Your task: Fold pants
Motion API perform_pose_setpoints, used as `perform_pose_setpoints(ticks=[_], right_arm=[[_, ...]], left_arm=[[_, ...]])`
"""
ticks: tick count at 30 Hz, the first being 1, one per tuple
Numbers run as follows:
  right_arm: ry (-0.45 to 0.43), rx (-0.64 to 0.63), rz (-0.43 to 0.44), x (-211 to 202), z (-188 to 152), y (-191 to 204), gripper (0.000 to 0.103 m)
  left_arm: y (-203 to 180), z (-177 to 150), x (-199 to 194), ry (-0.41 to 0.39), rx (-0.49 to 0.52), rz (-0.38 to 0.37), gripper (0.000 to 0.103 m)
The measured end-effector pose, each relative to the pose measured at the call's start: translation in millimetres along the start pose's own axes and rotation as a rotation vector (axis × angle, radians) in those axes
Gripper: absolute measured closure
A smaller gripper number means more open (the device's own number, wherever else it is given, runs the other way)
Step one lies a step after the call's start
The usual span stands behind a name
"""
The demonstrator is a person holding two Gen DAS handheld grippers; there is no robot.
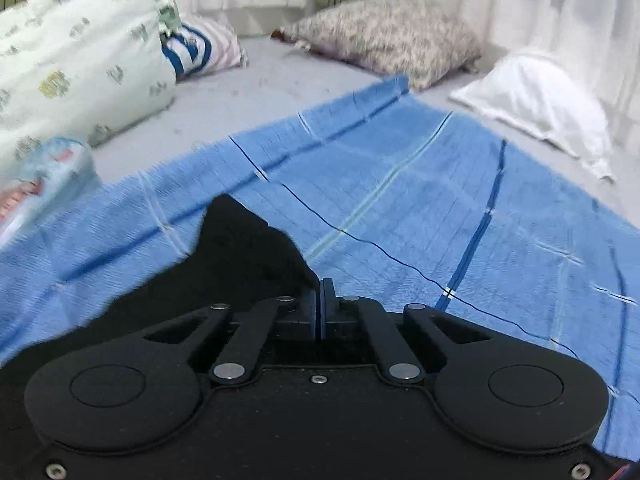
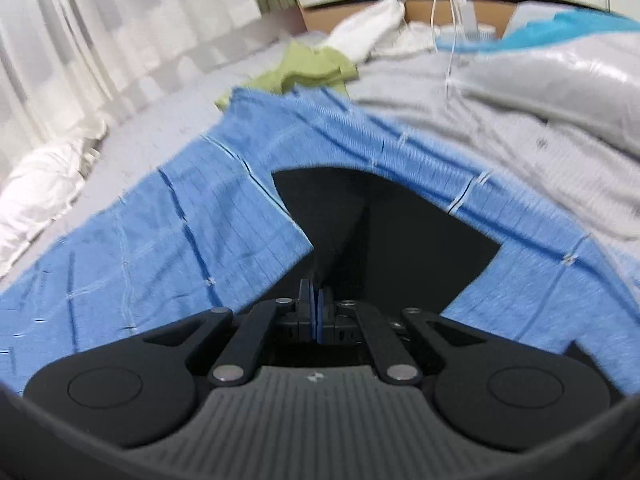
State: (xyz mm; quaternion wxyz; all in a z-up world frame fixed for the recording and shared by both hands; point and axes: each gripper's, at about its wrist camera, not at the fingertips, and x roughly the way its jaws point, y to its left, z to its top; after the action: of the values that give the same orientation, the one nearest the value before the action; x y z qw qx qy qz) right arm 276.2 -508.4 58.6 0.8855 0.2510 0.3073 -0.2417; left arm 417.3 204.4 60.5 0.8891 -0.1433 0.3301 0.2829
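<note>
The left hand-held gripper (image 1: pixel 320 288) points forward and slightly down over the bed, its two blue pads pressed together with no gap visible between them. Black pants (image 1: pixel 240 248) rise in a peak just to the left of its fingertips and spread back under the gripper's body; the cloth touches the left pad's edge, and it seems pinched there, though the pinch itself is hidden by the fabric. The right hand-held gripper (image 2: pixel 316 300) also points forward and low, its pads closed on a thin raised edge of the pants (image 2: pixel 380 232) that runs up from the fingertips — the rest of the dark cloth fans out ahead of it in a wide wedge. In both views the pants lie on a blue blanket (image 1: pixel 400 184) with thin dark and pale lines, spread over a grey sheet (image 1: pixel 260 84). In the left wrist view a pale printed pillow (image 1: pixel 72 52) sits at far left, a brown speckled pillow (image 1: pixel 388 36) beyond the blanket, and a white pillow (image 1: pixel 536 100) to the right, near the white curtains (image 1: pixel 520 4). In the right wrist view a green cloth (image 2: pixel 304 68) lies just past the blanket's far corner, with white bedding (image 2: pixel 36 188) at left and a grey quilt (image 2: pixel 520 120) at right — all well apart from the pants.
</note>
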Motion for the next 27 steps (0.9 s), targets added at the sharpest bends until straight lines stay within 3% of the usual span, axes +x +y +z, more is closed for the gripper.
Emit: perform_pose_setpoints(ticks=[5,8,11,18,23,27], right_arm=[[-0.023,0.013,0.034,-55,-8,-26,0.100],[-0.029,0.010,0.036,-90,-31,-50,0.100],[-0.010,0.046,0.048,-120,-67,-80,0.100],[0.008,-0.002,-0.001,-167,-130,-118,0.100],[0.000,0.003,-0.001,-190,-146,-135,0.100],[0.006,-0.011,-0.018,-196,-160,-141,0.100]], left_arm=[[57,-15,-78,-0.092,0.043,-0.061,0.100],[98,-33,-120,-0.122,0.044,-0.077,0.100],[138,-56,-151,-0.161,0.042,-0.049,0.100],[196,-105,-175,-0.081,0.006,-0.047,0.101],[213,-117,-191,-0.107,0.013,-0.050,0.101],[219,-129,-186,-0.071,0.020,-0.025,0.101]])
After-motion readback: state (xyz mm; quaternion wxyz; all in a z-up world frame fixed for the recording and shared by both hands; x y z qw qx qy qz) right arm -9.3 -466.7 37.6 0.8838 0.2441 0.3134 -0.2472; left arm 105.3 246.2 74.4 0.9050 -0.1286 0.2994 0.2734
